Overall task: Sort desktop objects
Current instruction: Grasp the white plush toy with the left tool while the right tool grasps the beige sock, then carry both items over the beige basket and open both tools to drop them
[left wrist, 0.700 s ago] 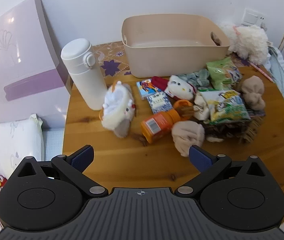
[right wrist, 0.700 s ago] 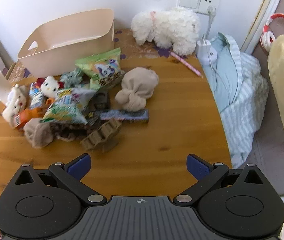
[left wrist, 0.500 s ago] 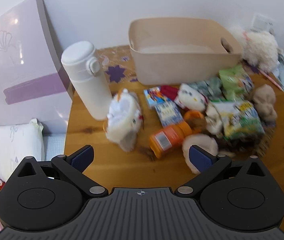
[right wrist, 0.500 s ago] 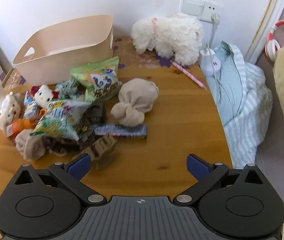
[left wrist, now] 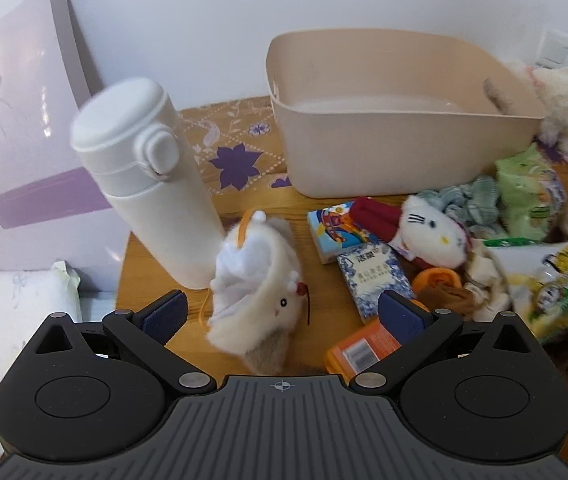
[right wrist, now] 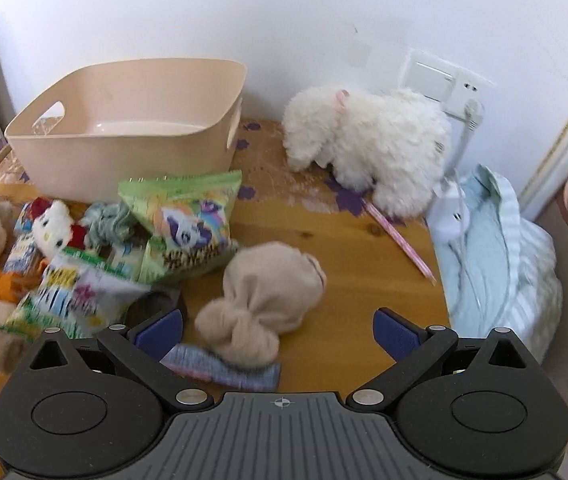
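Note:
A beige bin stands empty at the back of the wooden table. In front of it lies a heap: a white fluffy plush, a cat plush, an orange bottle, tissue packs, green snack bags and rolled beige socks. My left gripper hangs open just above the fluffy plush, which shows between its pads. My right gripper is open over the beige socks. Neither holds anything.
A tall white flask stands upright left of the fluffy plush. A large white plush dog lies at the back right by a wall socket. Striped blue cloth lies past the table's right edge. A pink pencil lies near it.
Both grippers have moved forward and down toward the heap, so the objects look larger. The left one now frames the fluffy plush, the right one the beige socks. Both stayed open.

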Motion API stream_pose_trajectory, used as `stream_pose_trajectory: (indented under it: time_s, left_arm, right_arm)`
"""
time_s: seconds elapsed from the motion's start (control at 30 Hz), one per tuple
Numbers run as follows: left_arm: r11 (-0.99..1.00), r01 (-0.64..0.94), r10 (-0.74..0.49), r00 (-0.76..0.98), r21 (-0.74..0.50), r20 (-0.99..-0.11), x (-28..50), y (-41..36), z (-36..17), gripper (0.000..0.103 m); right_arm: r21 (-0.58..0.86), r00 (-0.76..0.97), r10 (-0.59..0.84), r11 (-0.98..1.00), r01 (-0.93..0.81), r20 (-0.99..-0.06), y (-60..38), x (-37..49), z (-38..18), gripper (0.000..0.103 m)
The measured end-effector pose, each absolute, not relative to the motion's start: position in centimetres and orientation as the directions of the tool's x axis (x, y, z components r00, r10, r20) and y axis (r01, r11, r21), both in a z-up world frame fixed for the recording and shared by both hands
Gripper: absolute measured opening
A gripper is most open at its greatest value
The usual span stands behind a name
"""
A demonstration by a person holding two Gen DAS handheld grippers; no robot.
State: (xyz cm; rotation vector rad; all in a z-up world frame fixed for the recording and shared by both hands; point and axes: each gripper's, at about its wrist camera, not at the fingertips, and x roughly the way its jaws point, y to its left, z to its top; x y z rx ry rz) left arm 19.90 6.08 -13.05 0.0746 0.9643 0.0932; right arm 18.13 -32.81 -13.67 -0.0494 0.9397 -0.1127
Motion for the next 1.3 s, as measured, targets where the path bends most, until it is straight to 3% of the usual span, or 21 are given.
stream_pose_trajectory:
  time_s: [0.17,0.3,0.5,0.7,0.77,0.83,0.97,1.1,1.3]
  left_arm:
    - [0.992,-0.06,0.127,0.544,0.113,-0.83,21.6,6.5,-15.6,0.103]
    - [0.993,-0.068,0.114,0.537,0.092,-0.836,22.6,7.0,-17.3,0.103]
    - [0.986,-0.056,0.165,0.533,0.16,-0.83,23.2,7.5,-19.1,0.103]
    - [0.99,-0.076,0.144,0.512,0.122,-0.847,23.6,8.2,-20.1,0.102]
    - [0.994,-0.071,0.107,0.515,0.082,-0.851,23.9,8.3,-20.3,0.091]
    - [0.997,-0.073,0.052,0.507,0.017,-0.861,24.2,8.3,-20.4,0.071]
    - [0.998,-0.064,0.044,0.501,0.013,-0.864,24.1,7.5,-20.4,0.064]
    - [0.999,-0.031,0.032,0.511,0.019,-0.859,23.7,7.1,-20.0,0.033]
    - [0.999,-0.022,0.031,0.516,0.023,-0.856,23.4,7.0,-19.5,0.025]
  right_arm:
    - [-0.073,0.56,-0.099,0.995,0.069,-0.823,-33.2,21.0,-15.5,0.103]
    - [-0.041,0.52,-0.074,0.996,0.074,-0.851,-33.5,22.5,-17.4,0.094]
    - [-0.044,0.48,-0.084,0.995,0.094,-0.873,-33.8,23.9,-19.3,0.093]
    - [-0.033,0.484,-0.083,0.993,0.111,-0.871,-34.0,24.6,-20.1,0.078]
    - [-0.022,0.479,-0.072,0.994,0.109,-0.875,-34.1,24.7,-20.2,0.069]
    - [-0.008,0.481,-0.063,0.993,0.116,-0.874,-34.3,24.7,-20.4,0.062]
    - [0.04,0.493,-0.026,0.992,0.121,-0.87,-35.0,24.3,-20.5,0.049]
    - [0.065,0.506,0.001,0.992,0.11,-0.862,-35.6,23.7,-20.3,0.033]
    - [0.062,0.536,0.001,0.993,0.097,-0.845,-36.1,22.8,-19.4,0.026]
